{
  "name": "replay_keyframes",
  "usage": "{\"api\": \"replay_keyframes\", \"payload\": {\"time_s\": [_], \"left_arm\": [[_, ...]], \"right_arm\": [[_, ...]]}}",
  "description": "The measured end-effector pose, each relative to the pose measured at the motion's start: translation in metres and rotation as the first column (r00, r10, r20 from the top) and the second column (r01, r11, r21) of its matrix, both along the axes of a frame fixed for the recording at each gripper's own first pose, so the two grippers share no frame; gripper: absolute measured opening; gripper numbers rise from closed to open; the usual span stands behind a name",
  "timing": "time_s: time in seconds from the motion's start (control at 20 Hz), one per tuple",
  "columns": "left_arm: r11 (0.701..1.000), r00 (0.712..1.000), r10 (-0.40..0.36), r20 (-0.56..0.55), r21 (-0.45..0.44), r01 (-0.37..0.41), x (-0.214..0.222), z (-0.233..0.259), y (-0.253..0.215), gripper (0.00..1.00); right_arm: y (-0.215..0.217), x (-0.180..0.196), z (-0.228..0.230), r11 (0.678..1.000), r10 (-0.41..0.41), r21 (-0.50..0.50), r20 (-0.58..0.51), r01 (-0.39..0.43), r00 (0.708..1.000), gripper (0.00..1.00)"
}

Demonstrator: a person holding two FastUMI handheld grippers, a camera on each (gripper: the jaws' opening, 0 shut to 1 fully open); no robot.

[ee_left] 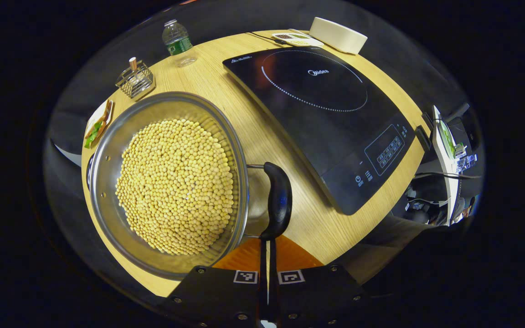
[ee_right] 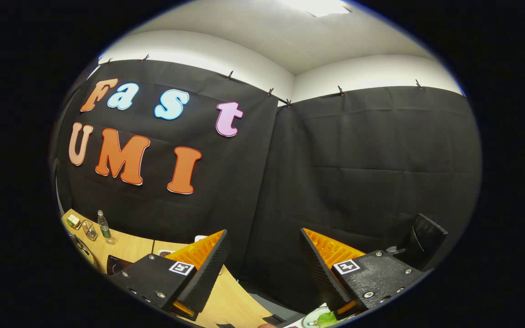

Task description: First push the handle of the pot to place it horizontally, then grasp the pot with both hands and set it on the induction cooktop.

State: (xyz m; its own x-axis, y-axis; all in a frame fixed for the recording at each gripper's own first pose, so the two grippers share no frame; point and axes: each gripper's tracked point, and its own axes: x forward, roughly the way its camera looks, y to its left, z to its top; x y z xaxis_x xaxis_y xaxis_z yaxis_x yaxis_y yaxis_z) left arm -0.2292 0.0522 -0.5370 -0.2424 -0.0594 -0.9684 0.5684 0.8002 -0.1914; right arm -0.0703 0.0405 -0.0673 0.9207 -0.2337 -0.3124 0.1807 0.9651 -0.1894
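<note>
The wooden table [ee_left: 299, 214] carried everything relevant. The induction cooktop [ee_left: 321, 123] lay on its far right portion, its cooking ring bare. The pot [ee_left: 171, 182], a wide steel vessel filled with pale round beans [ee_left: 176, 187], stood on the table to the left of the cooktop, near it but not on it. Its black handle [ee_left: 277, 200] projected from the rim on the side facing the cooktop.

The left gripper [ee_left: 267, 255] was positioned low, its fingers pressed together with no gap evident, and their tips met the near end of the handle. It held nothing; in my judgement this was a pushing contact, not a grasp. Whether the handle had reached the horizontal could not be established from this angle.

The right gripper [ee_right: 262, 269] was raised and aimed at the booth wall, its fingers spread wide and empty, well away from the pot.

Assessment: the handle push appeared in progress. The two-handed grasp and the transfer onto the cooktop remained outstanding.

Minor items, a water bottle [ee_left: 177, 38] and a wire holder [ee_left: 136, 81], stood at the far edge.
</note>
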Motion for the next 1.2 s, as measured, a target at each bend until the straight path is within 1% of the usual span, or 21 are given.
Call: {"api": "replay_keyframes", "payload": {"time_s": [0.15,0.2,0.5,0.75,0.8,0.85,0.9,1.1,1.2], "left_arm": [[1.000,1.000,-0.011,0.020,-0.012,0.012,0.011,-0.006,-0.013,0.00],[1.000,1.000,-0.016,0.027,-0.014,0.016,0.016,-0.008,-0.017,0.02],[0.999,0.998,-0.024,0.060,-0.026,0.025,0.034,-0.023,-0.031,0.02],[0.999,0.997,0.021,0.070,-0.042,-0.018,0.044,-0.032,-0.041,0.02],[0.999,0.997,0.028,0.073,-0.044,-0.025,0.047,-0.033,-0.043,0.02],[0.999,0.996,0.034,0.079,-0.045,-0.031,0.049,-0.036,-0.045,0.02],[0.998,0.996,0.038,0.084,-0.044,-0.034,0.050,-0.039,-0.046,0.02],[0.998,0.993,0.063,0.100,-0.038,-0.059,0.056,-0.048,-0.053,0.02],[0.996,0.991,0.087,0.102,-0.037,-0.084,0.057,-0.051,-0.055,0.01]], "right_arm": [[-0.003,-0.008,-0.003,1.000,-0.016,-0.002,-0.014,0.016,1.000,0.95],[-0.003,-0.011,-0.004,1.000,-0.020,-0.006,-0.018,0.020,1.000,0.95],[-0.009,-0.021,0.001,0.999,-0.046,-0.011,-0.021,0.046,0.999,0.95],[-0.022,-0.026,0.019,0.997,-0.071,-0.024,0.007,0.071,0.997,0.95],[-0.026,-0.027,0.024,0.997,-0.075,-0.026,0.013,0.075,0.997,0.97],[-0.028,-0.029,0.030,0.996,-0.078,-0.029,0.017,0.079,0.997,0.97],[-0.031,-0.030,0.037,0.996,-0.077,-0.031,0.026,0.078,0.997,0.95],[-0.037,-0.041,0.072,0.998,-0.070,0.012,0.071,0.069,0.995,0.95],[-0.041,-0.047,0.080,0.997,-0.070,0.021,0.081,0.068,0.994,0.95]]}}
